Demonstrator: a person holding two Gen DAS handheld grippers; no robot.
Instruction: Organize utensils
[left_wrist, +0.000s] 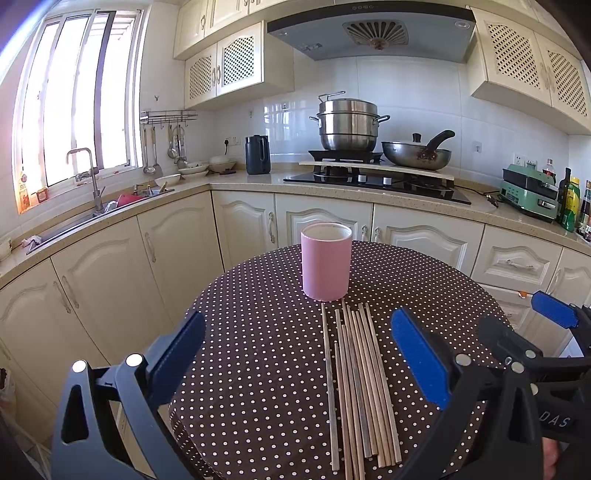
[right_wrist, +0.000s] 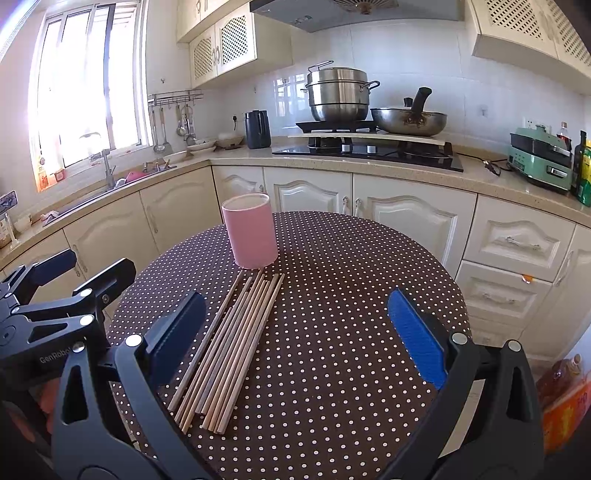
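Right hand-held gripper (right_wrist: 295, 343), jaws spread wide and empty, above a round desk (right_wrist: 351, 350) covered with a dotted brown cloth. A bundle of wooden chopsticks (right_wrist: 229, 350) lies flat on the cloth, its far ends just beside an upright pink cylindrical holder (right_wrist: 251, 230). The left hand-held gripper (right_wrist: 74, 273) appears at the left edge, jaws apart.

The table (left_wrist: 258, 350) wears a dark brown cloth sprinkled with small white polka dots. On it stands a plain pink cup (left_wrist: 326, 266), pale inside the rim. The chopsticks (left_wrist: 360, 384) are light tan wood, a few greyer. Each tool has black frames with bright blue pads (right_wrist: 415, 338). The cabinets (right_wrist: 406, 221) are cream, the appliance (right_wrist: 539, 162) mint green.
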